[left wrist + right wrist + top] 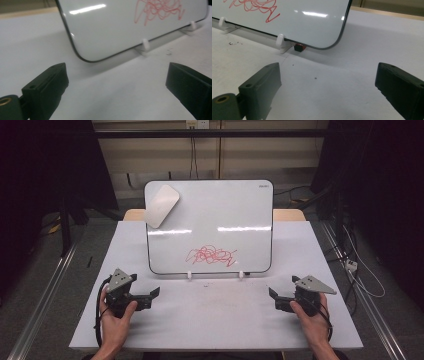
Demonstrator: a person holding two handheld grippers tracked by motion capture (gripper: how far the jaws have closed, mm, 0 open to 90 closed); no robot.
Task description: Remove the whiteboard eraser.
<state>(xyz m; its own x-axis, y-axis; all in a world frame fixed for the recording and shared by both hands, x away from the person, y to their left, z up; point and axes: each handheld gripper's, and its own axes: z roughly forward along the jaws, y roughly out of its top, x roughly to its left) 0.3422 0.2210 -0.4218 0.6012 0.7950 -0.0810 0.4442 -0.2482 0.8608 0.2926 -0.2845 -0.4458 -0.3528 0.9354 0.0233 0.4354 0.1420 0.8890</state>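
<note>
A whiteboard (210, 215) leans upright on two white clips at the middle of the table, with a red scribble (211, 255) low on its face. A pale eraser (161, 205) clings to its top left corner. My left gripper (150, 296) rests low on the table at front left, held by a hand, open and empty. My right gripper (274, 298) sits at front right, likewise open and empty. The left gripper view has the whiteboard's lower corner (82, 56) and the scribble (160, 11) ahead of the jaws. In the right gripper view a small red and black object (298, 47) lies under the board's edge.
The white table top (215, 315) spreads in front of the board between my two grippers. Small dark specks (234, 43) mark the surface near the clips. Dark floor, metal rails and cables (360, 275) surround the table.
</note>
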